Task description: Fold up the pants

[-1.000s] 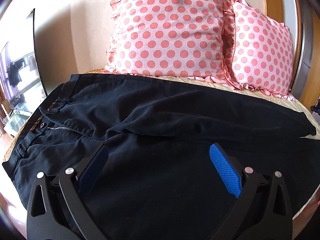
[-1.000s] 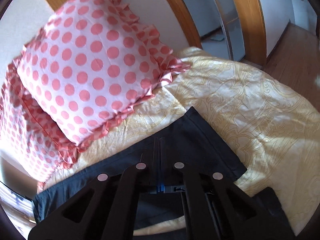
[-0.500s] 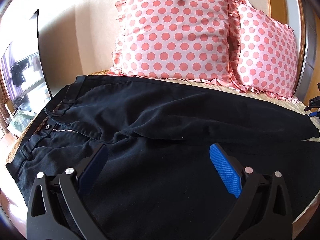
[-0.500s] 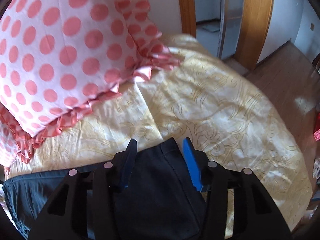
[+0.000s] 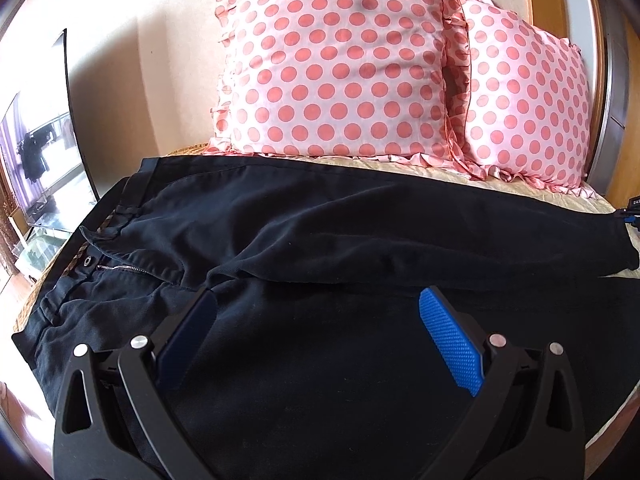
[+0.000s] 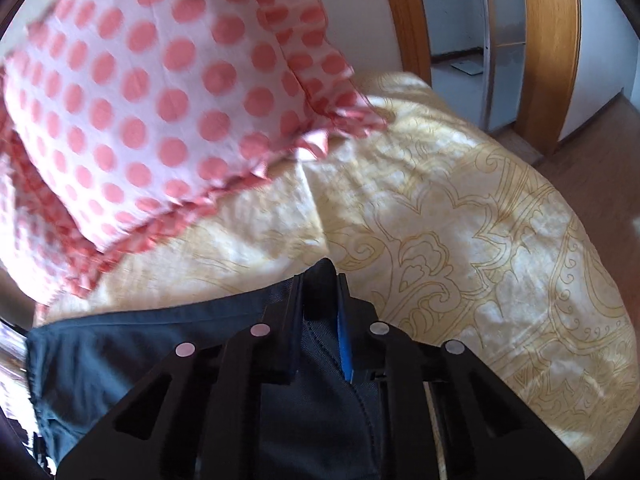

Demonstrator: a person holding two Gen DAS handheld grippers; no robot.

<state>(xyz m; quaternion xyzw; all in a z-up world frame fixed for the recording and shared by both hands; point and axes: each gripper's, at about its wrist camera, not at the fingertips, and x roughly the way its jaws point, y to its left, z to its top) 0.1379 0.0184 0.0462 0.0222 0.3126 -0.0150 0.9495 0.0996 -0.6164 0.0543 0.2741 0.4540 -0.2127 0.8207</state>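
Dark navy pants (image 5: 320,240) lie spread across the bed, with the waistband and zipper at the left and the legs running right. The far leg lies partly over the near one. My left gripper (image 5: 316,304) hovers open over the thigh area with nothing between its blue pads (image 5: 452,344). In the right wrist view the leg end of the pants (image 6: 120,344) lies on the yellow bedspread (image 6: 460,200). My right gripper (image 6: 318,284) points steeply down at the hem corner. Its jaws are closing, and the hem cloth is pinched between them.
Two pink polka-dot pillows (image 5: 340,64) (image 5: 528,104) stand against the wall behind the pants. One pillow (image 6: 140,100) sits just beyond the leg end. A screen (image 5: 40,160) is off the bed's left side. A wooden door frame (image 6: 548,40) and floor (image 6: 600,168) lie past the bed's right edge.
My right gripper was shut over the leg end, opened around the hem corner, and has now narrowed onto it while rolling and shifting. The left gripper stayed open and almost still.
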